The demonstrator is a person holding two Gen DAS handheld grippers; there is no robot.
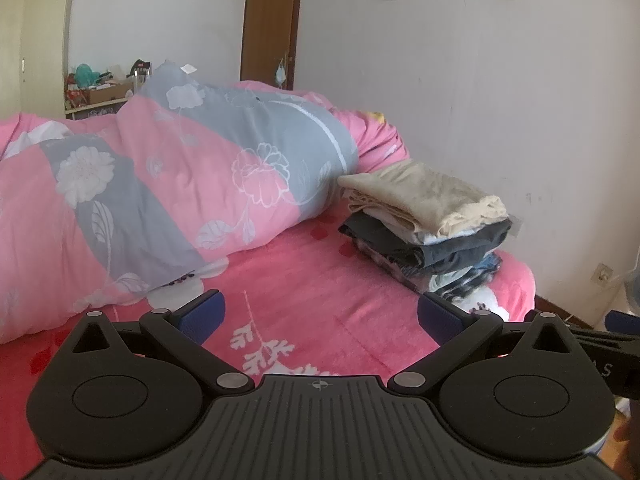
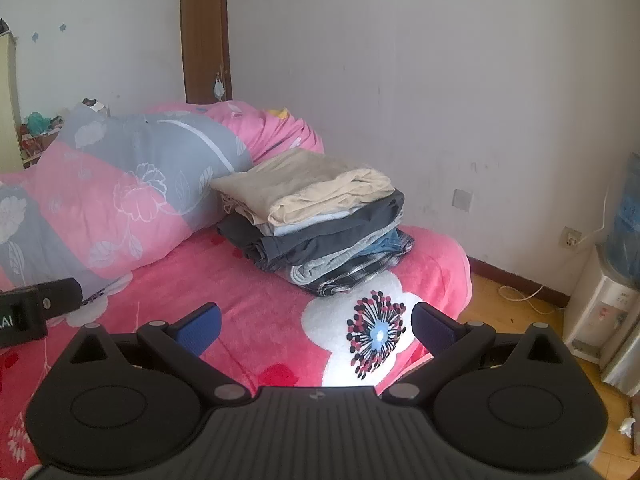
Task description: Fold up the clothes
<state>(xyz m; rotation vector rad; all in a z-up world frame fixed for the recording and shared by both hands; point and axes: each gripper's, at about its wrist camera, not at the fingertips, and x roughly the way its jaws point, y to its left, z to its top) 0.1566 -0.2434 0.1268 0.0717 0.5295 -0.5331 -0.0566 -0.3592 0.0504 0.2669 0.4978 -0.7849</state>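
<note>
left tool (image 1: 320, 314): fingers spread wide, holding nothing, above the bed (image 1: 340, 280) | right tool (image 2: 316, 322): fingers spread wide, holding nothing | stack of folded clothes (image 2: 316, 220): on the bed's far corner near the wall, just beside the rolled quilt (image 2: 132, 196), beige garment (image 2: 312, 184) on top

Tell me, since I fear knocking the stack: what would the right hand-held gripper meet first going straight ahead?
Probably the pink bedspread, then the stack of folded clothes; depth is unclear. The right hand-held gripper is open.
</note>
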